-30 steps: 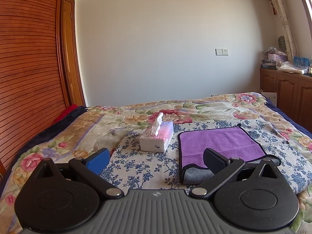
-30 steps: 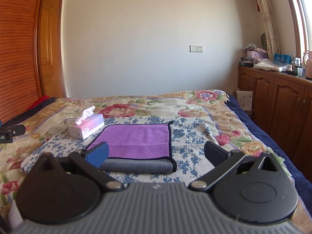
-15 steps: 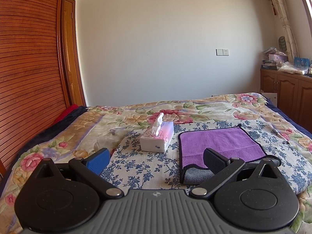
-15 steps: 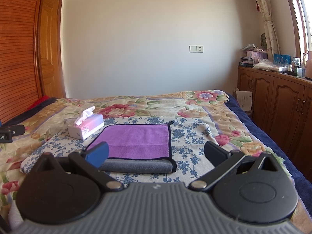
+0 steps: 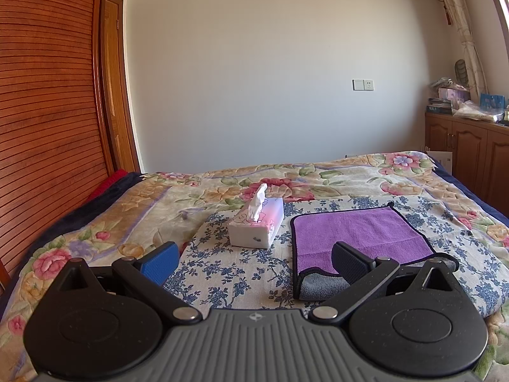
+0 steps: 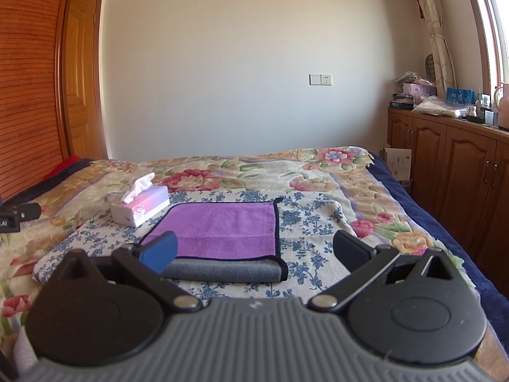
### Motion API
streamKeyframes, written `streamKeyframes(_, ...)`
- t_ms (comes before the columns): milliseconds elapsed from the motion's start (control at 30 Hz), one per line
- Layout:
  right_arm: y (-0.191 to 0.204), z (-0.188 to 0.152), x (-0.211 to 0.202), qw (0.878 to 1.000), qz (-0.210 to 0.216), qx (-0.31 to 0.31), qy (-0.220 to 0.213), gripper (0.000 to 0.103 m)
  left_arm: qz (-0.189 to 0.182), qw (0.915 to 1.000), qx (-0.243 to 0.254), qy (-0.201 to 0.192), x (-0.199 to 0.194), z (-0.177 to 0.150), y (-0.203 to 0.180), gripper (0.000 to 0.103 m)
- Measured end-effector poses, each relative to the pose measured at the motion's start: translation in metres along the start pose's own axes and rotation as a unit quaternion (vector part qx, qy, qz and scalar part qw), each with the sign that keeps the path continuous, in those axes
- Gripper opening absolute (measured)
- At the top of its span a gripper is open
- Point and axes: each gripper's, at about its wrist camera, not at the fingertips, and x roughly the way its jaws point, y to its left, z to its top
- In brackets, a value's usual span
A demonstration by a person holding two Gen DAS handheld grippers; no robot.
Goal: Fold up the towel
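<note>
A purple towel [image 5: 356, 232] with a black border and a grey underside lies folded on a blue-flowered cloth on the bed; its grey folded edge faces me. It also shows in the right wrist view [image 6: 222, 229]. My left gripper [image 5: 254, 261] is open and empty, held above the bed just left of the towel's near left corner. My right gripper [image 6: 254, 251] is open and empty, held above the towel's near edge, its blue finger over the near left corner.
A white and pink tissue box [image 5: 256, 227] stands left of the towel, also in the right wrist view [image 6: 140, 205]. The floral bedspread [image 5: 318, 172] covers the bed. A slatted wooden wardrobe [image 5: 47, 127] is at left, wooden cabinets [image 6: 451, 165] at right.
</note>
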Motion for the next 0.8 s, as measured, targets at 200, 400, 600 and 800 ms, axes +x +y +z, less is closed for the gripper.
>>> streamKeyframes(200,0.0,-0.001,0.0,1.0,0.0,0.0,0.001,0.103,-0.002,1.0,0.002,0.003,0.002,-0.001,-0.001,0.103)
streamKeyframes(400,-0.001,-0.002,0.004,1.0,0.0,0.002,0.008,0.103,-0.006,0.9998,0.012,0.014,0.009,-0.004,-0.006,0.103)
streamKeyframes(600,-0.001,-0.001,0.009,1.0,0.001,0.003,0.016,0.103,-0.005,0.9995,0.016,0.025,0.019,-0.005,-0.008,0.103)
streamKeyframes(800,0.0,-0.001,0.014,1.0,0.001,0.002,0.024,0.103,-0.006,0.9992,0.018,0.036,0.026,-0.006,-0.009,0.103)
